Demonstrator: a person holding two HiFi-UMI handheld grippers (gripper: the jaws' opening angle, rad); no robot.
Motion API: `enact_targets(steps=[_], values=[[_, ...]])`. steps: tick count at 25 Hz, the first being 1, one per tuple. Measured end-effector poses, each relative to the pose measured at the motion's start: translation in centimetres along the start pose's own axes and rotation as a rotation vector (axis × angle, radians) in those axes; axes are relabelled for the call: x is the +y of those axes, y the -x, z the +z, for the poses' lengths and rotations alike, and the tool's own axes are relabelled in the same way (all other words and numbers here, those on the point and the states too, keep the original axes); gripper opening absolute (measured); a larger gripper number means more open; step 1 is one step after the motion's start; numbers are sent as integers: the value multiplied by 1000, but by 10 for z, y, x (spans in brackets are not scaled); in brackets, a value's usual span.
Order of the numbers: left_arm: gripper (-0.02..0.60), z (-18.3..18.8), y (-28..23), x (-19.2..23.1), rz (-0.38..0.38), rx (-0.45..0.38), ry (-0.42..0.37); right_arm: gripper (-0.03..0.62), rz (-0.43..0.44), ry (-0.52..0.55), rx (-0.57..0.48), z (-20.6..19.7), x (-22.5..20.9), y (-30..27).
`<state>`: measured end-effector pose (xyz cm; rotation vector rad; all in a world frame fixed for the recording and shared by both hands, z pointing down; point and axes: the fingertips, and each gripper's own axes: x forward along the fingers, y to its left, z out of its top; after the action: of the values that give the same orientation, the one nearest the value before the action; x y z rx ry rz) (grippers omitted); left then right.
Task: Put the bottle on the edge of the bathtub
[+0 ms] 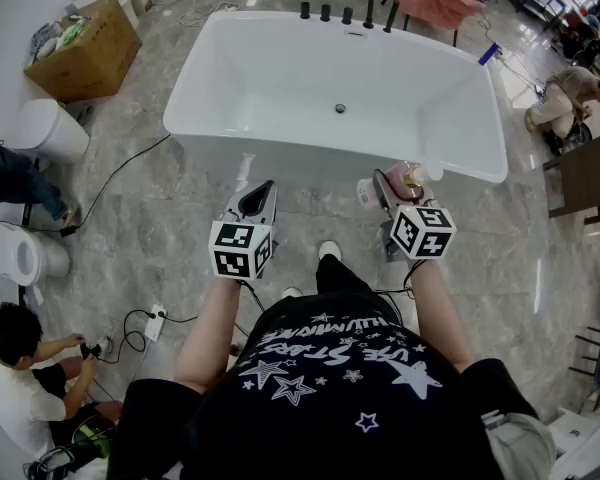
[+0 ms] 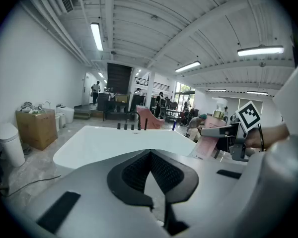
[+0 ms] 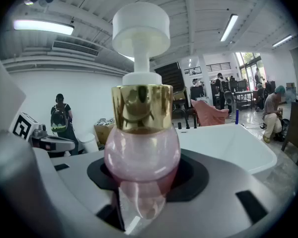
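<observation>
Two tongs point at the near edge of the white bathtub (image 1: 280, 153), over the grey floor (image 1: 140, 208). The right tongs (image 1: 385, 196) pinch the pink bottle (image 1: 404, 177) around its rounded body, upright, with a gold collar and a white pump head on top. The bottle hangs just at the tub's near edge, toward its right corner. The left tongs (image 1: 264, 190) are pressed together with nothing between them, well clear of the bottle.

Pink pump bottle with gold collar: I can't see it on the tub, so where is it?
The pink pump bottle is right of centre in the head view, in the right gripper, just short of the near rim of the white bathtub.
</observation>
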<state>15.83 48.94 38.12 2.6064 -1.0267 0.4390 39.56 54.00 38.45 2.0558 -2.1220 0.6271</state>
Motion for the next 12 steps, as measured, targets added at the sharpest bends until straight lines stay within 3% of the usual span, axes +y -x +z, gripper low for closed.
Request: enact_targets(steps=[12], values=[[15,-37,19,0,-23,25,49,223,-42,-10,58,-40,14,24]])
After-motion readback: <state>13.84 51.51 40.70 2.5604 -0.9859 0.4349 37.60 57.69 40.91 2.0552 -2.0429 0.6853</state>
